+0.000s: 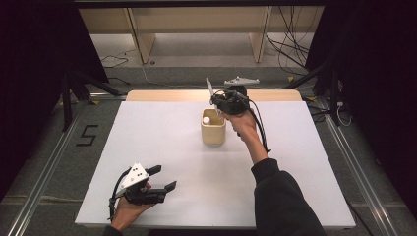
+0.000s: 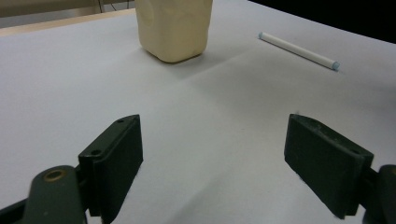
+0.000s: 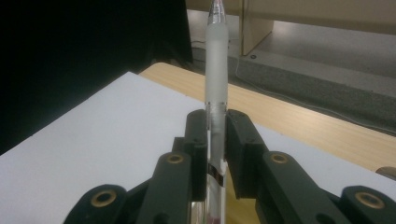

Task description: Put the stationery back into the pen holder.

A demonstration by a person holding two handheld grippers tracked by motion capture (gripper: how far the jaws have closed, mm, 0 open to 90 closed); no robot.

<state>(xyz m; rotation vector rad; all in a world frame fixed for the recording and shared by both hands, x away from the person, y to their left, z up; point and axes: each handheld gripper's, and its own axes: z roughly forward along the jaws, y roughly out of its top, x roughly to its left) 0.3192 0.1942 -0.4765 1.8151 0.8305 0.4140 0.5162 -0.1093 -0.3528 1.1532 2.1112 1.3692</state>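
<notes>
A cream cup [image 1: 213,130] stands mid-table with a white capped item [image 1: 206,119] upright inside it. Just above and behind the cup, my right gripper [image 1: 216,102] is shut on a frosted clear pen [image 1: 209,87], which sticks up past the jaws. In the right gripper view the pen [image 3: 215,70] rises straight between the pressed pads [image 3: 236,140] of the gripper [image 3: 215,122]. My left gripper [image 1: 168,177] rests low near the table's front left, open with nothing in it. In the left gripper view its jaws [image 2: 215,126] stand wide, facing the cup [image 2: 173,28] and a white pen [image 2: 299,50] lying flat.
A white sheet [image 1: 162,142] covers the table, with a wooden strip [image 1: 167,95] along the far edge. A person's sleeve [image 1: 282,201] crosses the front right. Cables and black stands sit on the floor beyond the table.
</notes>
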